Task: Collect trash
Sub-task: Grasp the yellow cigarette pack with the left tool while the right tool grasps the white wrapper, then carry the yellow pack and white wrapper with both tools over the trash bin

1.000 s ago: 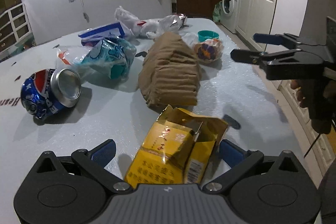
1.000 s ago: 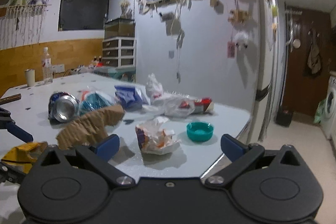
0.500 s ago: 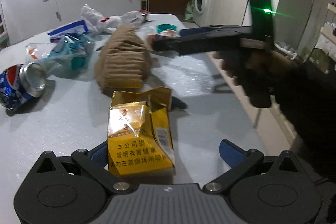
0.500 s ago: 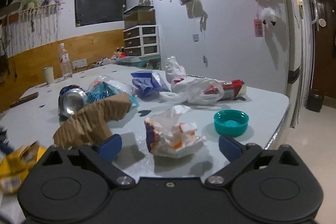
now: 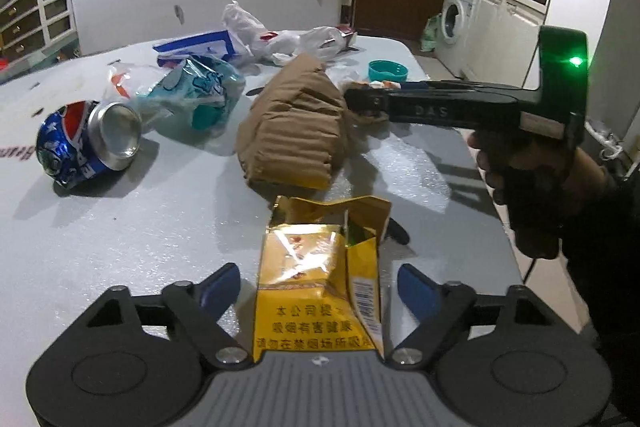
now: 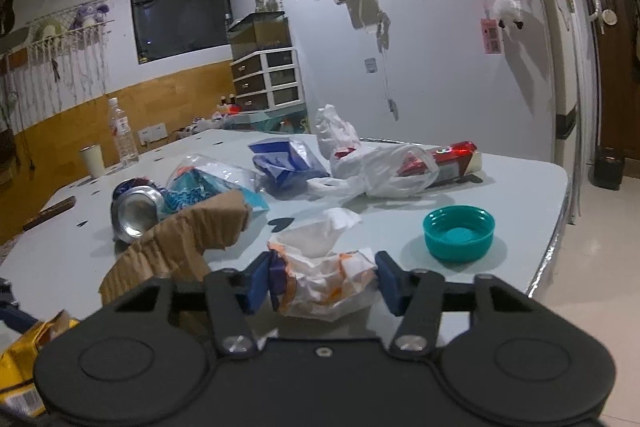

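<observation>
A torn yellow cigarette pack [image 5: 320, 275] lies on the white table [image 5: 140, 227] between the open jaws of my left gripper [image 5: 320, 287]; neither finger touches it. My right gripper [image 6: 324, 281] has its blue pads against both sides of a crumpled white and orange wrapper [image 6: 320, 279]. From the left wrist view the right gripper [image 5: 360, 103] reaches over the table from the right, beside a brown corrugated cardboard piece [image 5: 296, 131]. A crushed Pepsi can [image 5: 88, 143] lies at left.
A teal bottle cap [image 6: 459, 233] sits right of the wrapper. Plastic bags [image 6: 372, 163], a teal snack bag [image 5: 200, 87] and a blue packet [image 6: 284, 159] lie further back. A bottle and cup [image 6: 92, 159] stand far left. The table's edge [image 6: 560, 227] is close on the right.
My right gripper moved forward onto the crumpled wrapper and its jaws closed in on it. My left gripper swung so the yellow pack sits centred between its jaws.
</observation>
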A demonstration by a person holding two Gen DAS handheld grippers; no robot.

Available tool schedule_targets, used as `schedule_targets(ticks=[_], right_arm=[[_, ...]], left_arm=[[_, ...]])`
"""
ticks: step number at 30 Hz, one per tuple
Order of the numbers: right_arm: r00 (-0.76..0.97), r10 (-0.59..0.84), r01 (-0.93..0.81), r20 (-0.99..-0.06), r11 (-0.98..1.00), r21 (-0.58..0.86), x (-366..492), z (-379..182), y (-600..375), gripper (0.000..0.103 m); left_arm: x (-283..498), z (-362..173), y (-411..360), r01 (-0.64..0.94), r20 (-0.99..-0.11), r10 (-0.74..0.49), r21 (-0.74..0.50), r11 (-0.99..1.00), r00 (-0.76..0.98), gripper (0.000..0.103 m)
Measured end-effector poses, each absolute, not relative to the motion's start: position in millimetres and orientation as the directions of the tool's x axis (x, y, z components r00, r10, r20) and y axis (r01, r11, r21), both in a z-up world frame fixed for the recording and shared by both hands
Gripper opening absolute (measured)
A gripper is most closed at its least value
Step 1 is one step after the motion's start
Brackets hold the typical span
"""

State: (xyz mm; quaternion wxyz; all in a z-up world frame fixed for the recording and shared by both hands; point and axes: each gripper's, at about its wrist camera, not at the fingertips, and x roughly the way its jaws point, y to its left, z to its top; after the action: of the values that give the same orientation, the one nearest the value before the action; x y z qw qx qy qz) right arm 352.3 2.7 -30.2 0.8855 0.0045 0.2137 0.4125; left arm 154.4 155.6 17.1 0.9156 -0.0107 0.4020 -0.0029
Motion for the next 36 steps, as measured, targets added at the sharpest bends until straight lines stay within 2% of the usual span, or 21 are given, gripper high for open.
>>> schedule_targets(ticks=[9,15,24,29,31,33,36], right_arm=[[0.540,0.750,-0.769,-0.382,0.624,0.139,334.0,-24.8,-7.5,0.040],[0.544,0.739,-0.776,-0.398,0.623,0.096,316.6,-19.6,-14.1,0.034],[0.547,0.753,-0.777,-0.365,0.619,0.114,294.2,-6.0,-35.6,0.031],[0.493,0.777,-0.805,-0.392,0.578,0.133,279.8,-4.8,-36.5,0.033],[0.487,0.771,-0.812,-0.410,0.573,0.113,272.8,-8.7,-33.0,0.037],[0.504,0.751,-0.806,-0.426,0.587,0.081,268.9,-14.1,-29.5,0.047],[0.507,0.740,-0.803,-0.442,0.591,0.069,270.1,-19.3,-25.1,0.052]], left_arm=[[144.8,16.0,149.6,-0.002,-0.709,0.009,0.011,1.000,0.705,0.060],[138.6,15.2,144.6,-0.032,-0.690,0.042,0.028,0.999,0.723,0.059],[126.3,31.8,141.5,-0.096,-0.617,0.108,0.053,0.994,0.779,0.059],[123.4,33.2,137.7,-0.104,-0.603,0.116,0.055,0.993,0.790,0.059],[122.6,30.6,138.5,-0.107,-0.605,0.115,0.050,0.993,0.788,0.059],[120.9,28.8,139.7,-0.112,-0.607,0.117,0.047,0.993,0.786,0.059],[118.8,27.6,142.9,-0.121,-0.607,0.117,0.035,0.992,0.786,0.059]])
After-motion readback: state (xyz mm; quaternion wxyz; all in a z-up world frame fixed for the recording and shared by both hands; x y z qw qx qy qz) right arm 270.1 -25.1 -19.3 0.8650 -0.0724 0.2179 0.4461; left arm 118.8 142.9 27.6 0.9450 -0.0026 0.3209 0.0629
